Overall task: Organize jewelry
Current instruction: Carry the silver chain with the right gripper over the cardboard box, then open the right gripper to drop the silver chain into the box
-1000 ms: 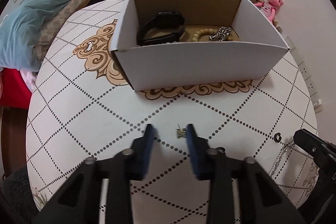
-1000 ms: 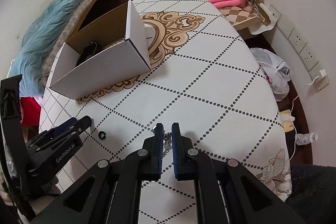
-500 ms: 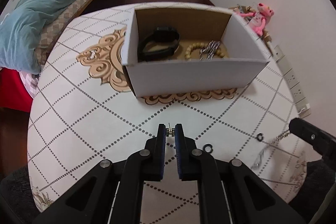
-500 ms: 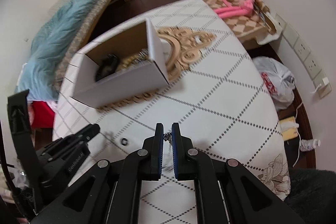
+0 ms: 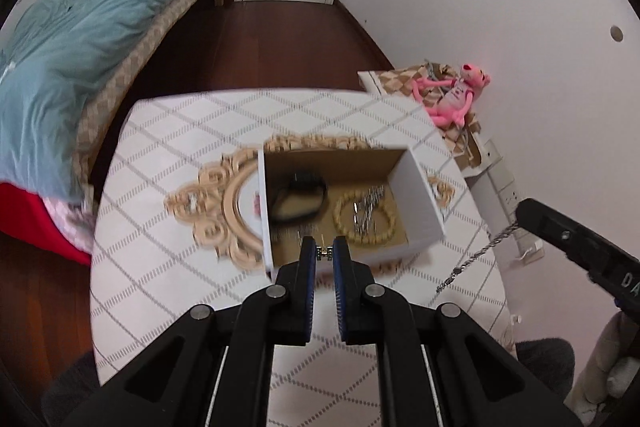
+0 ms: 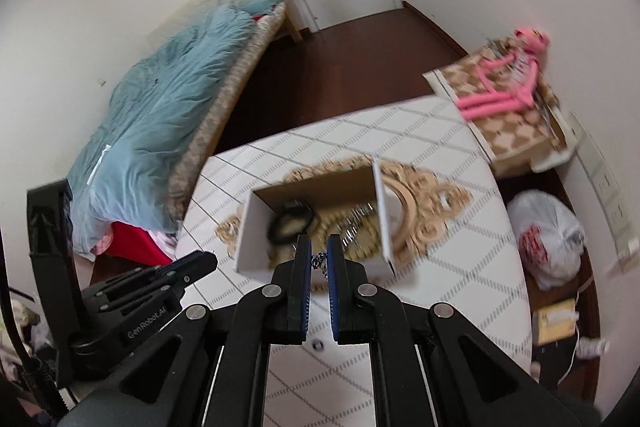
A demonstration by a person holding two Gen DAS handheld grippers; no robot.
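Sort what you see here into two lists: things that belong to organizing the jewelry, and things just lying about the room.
Belongs to the job:
- white box
- small earring in the left tongs
- silver chain in the right tongs
- bead bracelet and black band in the box
- small black ring on the table

Just lying about:
- pink plush toy
- blue duvet
- plastic bag

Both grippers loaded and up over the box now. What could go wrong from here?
1. The left gripper pinches a tiny earring only at its fingertips; it could slip before clearing the white box wall.
2. The silver chain dangles long from the right gripper; its tail may catch the box rim or land outside.
3. Both views are motion-blurred, so aim may be off.
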